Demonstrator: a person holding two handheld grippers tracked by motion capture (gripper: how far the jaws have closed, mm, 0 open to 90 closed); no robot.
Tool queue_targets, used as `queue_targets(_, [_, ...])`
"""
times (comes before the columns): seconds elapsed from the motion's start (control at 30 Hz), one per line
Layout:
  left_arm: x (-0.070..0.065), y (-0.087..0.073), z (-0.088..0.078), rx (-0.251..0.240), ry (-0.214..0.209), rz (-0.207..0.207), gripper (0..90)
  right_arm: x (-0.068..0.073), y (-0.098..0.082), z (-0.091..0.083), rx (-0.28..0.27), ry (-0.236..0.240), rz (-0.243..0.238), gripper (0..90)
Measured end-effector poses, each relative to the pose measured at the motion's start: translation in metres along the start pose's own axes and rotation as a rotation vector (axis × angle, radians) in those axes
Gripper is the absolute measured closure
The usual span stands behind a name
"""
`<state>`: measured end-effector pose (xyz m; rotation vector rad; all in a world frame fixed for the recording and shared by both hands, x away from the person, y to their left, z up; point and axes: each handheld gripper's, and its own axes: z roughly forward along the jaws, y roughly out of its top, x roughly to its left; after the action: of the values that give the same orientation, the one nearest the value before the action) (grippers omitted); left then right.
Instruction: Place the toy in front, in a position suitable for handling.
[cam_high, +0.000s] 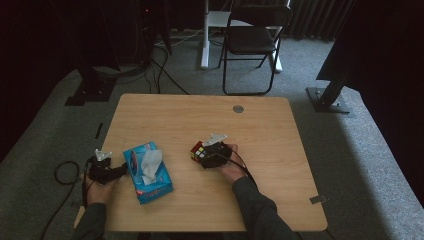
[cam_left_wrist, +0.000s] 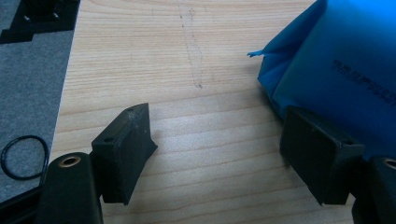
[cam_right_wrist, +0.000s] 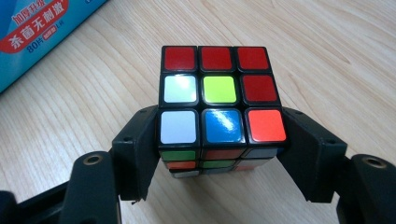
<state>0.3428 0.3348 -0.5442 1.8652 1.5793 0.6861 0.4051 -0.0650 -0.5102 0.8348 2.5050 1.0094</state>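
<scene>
Gripping, right gripper (cam_right_wrist: 219, 154): jaws closed on the two opposite side faces of the puzzle cube (cam_right_wrist: 217, 100), pads against its lower layers; a squeeze across flat faces is likely chosen so the cube cannot twist.
Cube, place: centre of the high view, slightly right of the middle (cam_high: 199, 151), over bare wood; whether it rests on the table (cam_high: 260, 150) or is lifted just clear cannot be told.
Cube, attitude: tilted toward the camera in the right gripper view, red row farthest, white, blue and orange-red squares nearest.
Tissue pack (cam_high: 148, 171): blue, lower left of the high view, a white tissue standing from its slot; near the cube, not touching it.
Left gripper (cam_left_wrist: 224, 154): jaws open, nothing between them, the right-hand jaw just beside the pack's blue end (cam_left_wrist: 336, 65); probably parked there or ready to steady it.
Open room: wide bare wood toward the upper and right parts of the high view.
Edges: table's left edge near the left gripper; the near edge lies at the person's forearms.
</scene>
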Motion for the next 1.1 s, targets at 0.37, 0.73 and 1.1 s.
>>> queue_targets(0.37, [0.000,0.000,0.000,0.000,0.000,0.000,25.2,0.000,-0.005,-0.002,0.002,-0.007,0.011,31.8])
queue_targets(0.73, [0.000,0.000,0.000,0.000,0.000,0.000,25.2,0.004,-0.017,-0.004,0.013,0.012,0.010,21.3])
queue_targets(1.1, [0.008,-0.001,-0.005,-0.006,-0.005,-0.049,32.2,0.000,-0.032,-0.014,0.000,-0.001,0.023,21.4])
